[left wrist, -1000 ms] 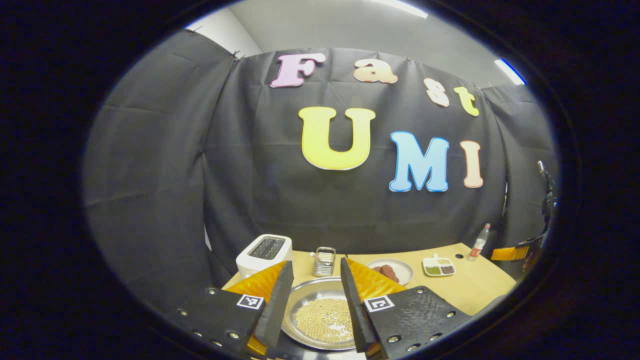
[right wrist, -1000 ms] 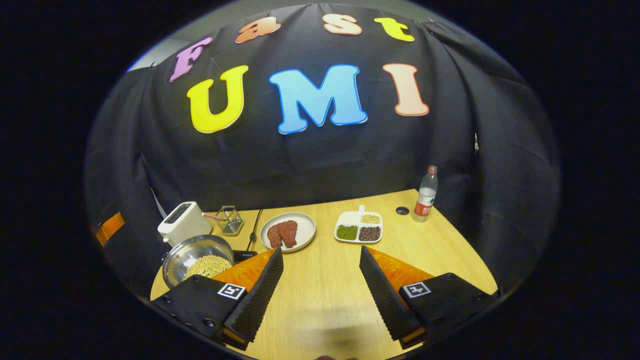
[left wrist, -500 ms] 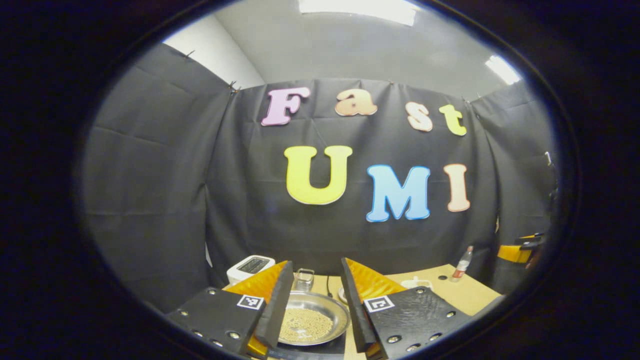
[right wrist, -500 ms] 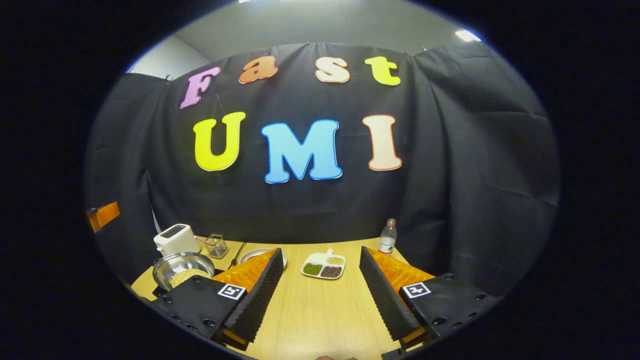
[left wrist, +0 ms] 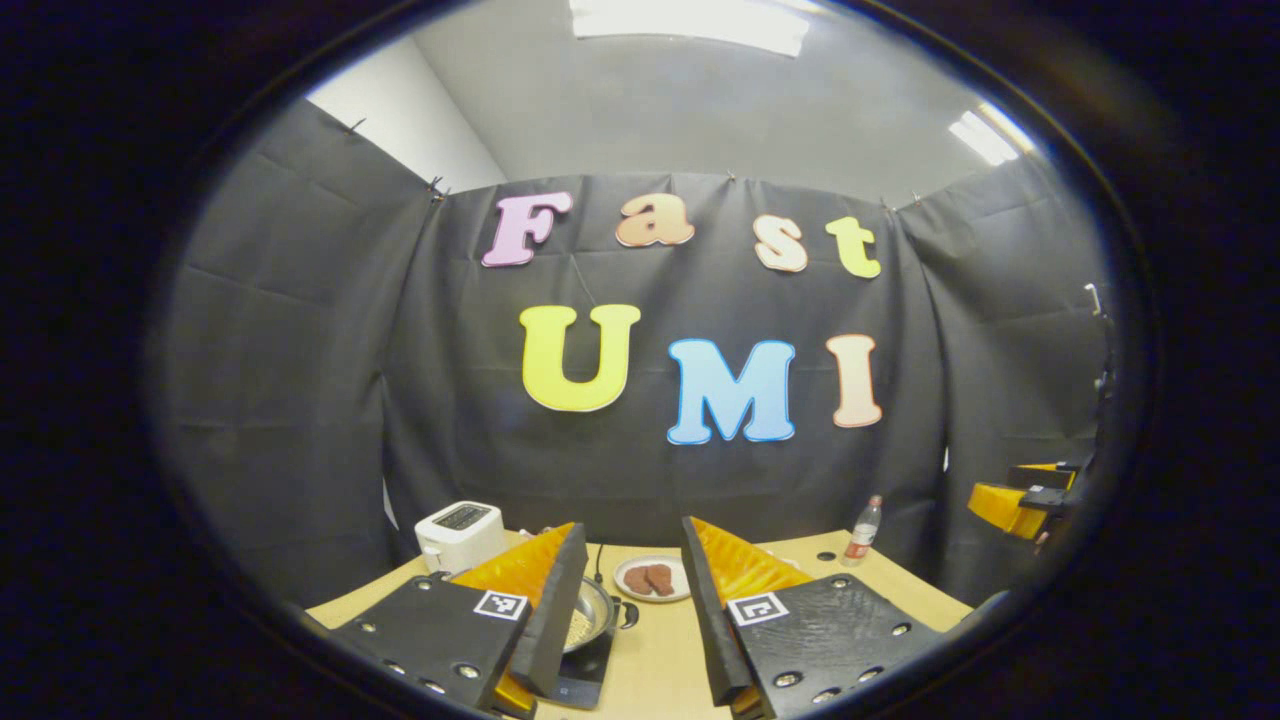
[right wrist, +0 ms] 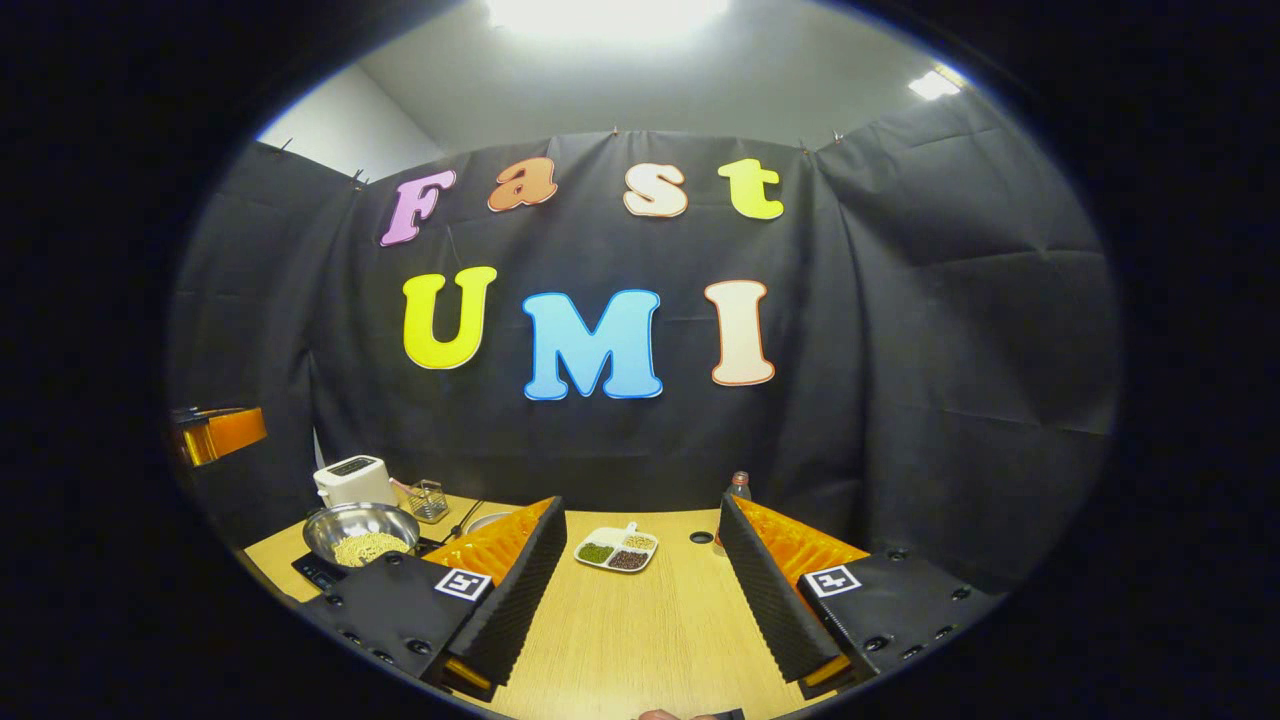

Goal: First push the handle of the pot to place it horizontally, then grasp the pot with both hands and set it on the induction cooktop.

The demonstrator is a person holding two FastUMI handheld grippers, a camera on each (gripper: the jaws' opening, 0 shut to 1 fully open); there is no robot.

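Pot (left wrist: 592, 622) is sitting on the induction cooktop (left wrist: 580, 686) in the left gripper view, partly hidden behind a finger of the left hand-held gripper (left wrist: 625, 605), whose fingers are standing wide apart, gripping nothing; beyond the pot a plate of meat (left wrist: 652, 578) and a toaster (left wrist: 460, 534) are resting on the surface (left wrist: 655, 660).

In the right gripper view, the right hand-held gripper (right wrist: 640, 585) is hanging wide open over bare wood, with the pot (right wrist: 362, 532) of beans to its left, on the cooktop.

Both views face the booth wall over the table (right wrist: 640, 640)
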